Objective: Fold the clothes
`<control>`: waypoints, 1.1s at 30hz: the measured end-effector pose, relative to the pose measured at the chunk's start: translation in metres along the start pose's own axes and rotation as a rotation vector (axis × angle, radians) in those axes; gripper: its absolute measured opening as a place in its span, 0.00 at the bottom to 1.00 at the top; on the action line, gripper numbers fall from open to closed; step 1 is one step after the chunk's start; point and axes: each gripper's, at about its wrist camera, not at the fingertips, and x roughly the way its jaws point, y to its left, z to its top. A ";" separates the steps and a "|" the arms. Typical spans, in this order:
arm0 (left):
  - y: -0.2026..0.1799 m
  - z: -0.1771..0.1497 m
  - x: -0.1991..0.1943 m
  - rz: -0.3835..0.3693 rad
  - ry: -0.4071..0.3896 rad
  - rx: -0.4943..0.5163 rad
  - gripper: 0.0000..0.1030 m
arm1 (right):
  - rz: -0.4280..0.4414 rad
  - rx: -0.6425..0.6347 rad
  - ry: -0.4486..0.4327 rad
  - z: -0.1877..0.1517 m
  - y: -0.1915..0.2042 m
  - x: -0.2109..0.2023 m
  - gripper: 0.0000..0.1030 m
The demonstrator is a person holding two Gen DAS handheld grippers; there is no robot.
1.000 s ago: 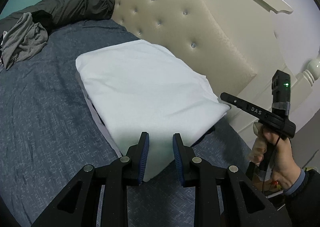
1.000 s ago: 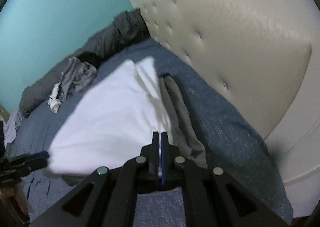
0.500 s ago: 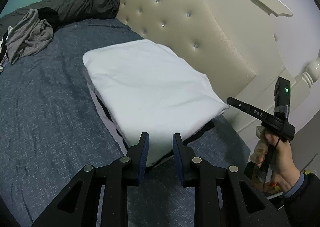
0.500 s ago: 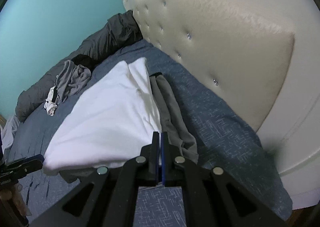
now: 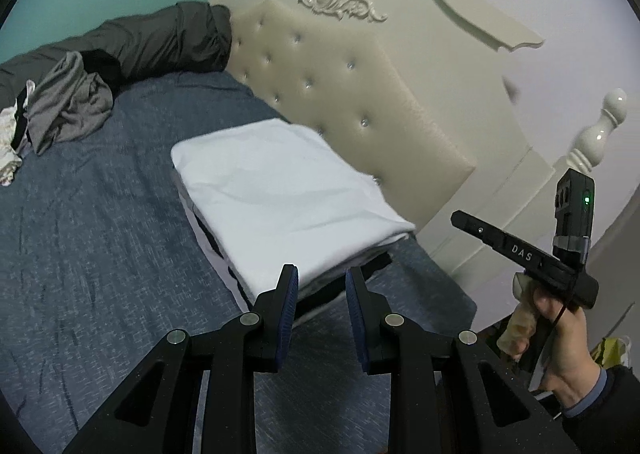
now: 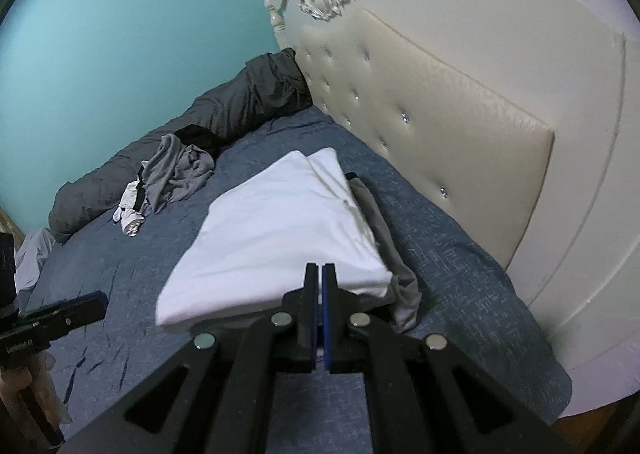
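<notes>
A folded white garment lies on top of a stack of folded clothes on the blue bed, close to the headboard. Dark and pale layers show under its near edge. My left gripper hovers just short of that edge, open, with nothing between its blue pads. In the right wrist view the white garment covers a grey folded piece. My right gripper hangs over the near corner, shut and empty. A person's hand holds the right gripper beside the bed.
A crumpled grey and white clothes heap lies at the far side, against a rolled dark duvet. The cream tufted headboard runs along the right of the stack. A teal wall stands behind.
Both grippers have drawn back and risen from the stack, so the white garment sits farther off in both views. The left jaws kept their gap and the right stayed shut.
</notes>
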 end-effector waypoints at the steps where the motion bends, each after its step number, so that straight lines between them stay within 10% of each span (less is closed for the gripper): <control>1: -0.003 0.000 -0.006 0.000 -0.007 0.005 0.27 | 0.002 0.000 -0.005 -0.001 0.003 -0.006 0.01; 26: -0.041 -0.026 -0.120 0.013 -0.103 0.077 0.46 | -0.073 0.021 -0.095 -0.037 0.057 -0.132 0.03; 33: -0.047 -0.038 -0.144 0.015 -0.119 0.095 0.60 | -0.094 0.020 -0.110 -0.053 0.078 -0.159 0.24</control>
